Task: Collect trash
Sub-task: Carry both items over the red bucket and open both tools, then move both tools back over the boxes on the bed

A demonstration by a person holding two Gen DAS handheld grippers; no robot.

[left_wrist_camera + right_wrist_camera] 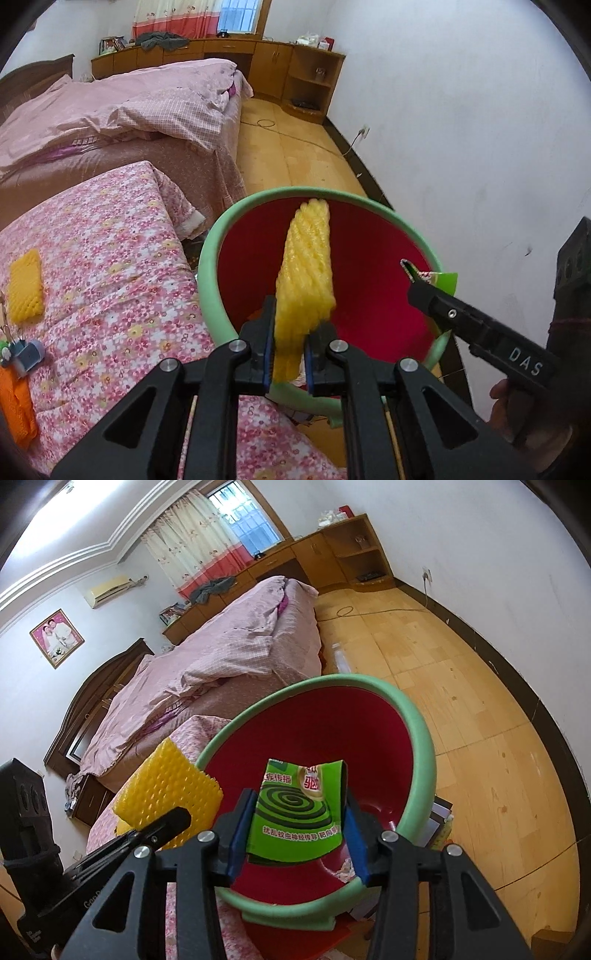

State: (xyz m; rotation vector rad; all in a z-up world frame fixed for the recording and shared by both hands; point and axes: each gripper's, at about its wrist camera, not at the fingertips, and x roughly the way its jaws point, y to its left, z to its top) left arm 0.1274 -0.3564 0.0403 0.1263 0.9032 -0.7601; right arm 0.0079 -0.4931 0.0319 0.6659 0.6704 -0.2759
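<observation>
I'm at the drop: my left fingers [290,345] clamp the yellow net [306,266] over the bin [212,280], my right fingers [295,830] clamp the green packet [295,808] there too (another net [25,286] waits far left on the bed [110,258]). Next, part both and let go.

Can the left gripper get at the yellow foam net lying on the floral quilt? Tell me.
Probably not yet: the left gripper is shut on another yellow foam net over the red bin. The net on the quilt lies uncovered.

A home bedroom: quilted bed [110,110], curtained window [207,542], wooden cabinets [266,70].
</observation>
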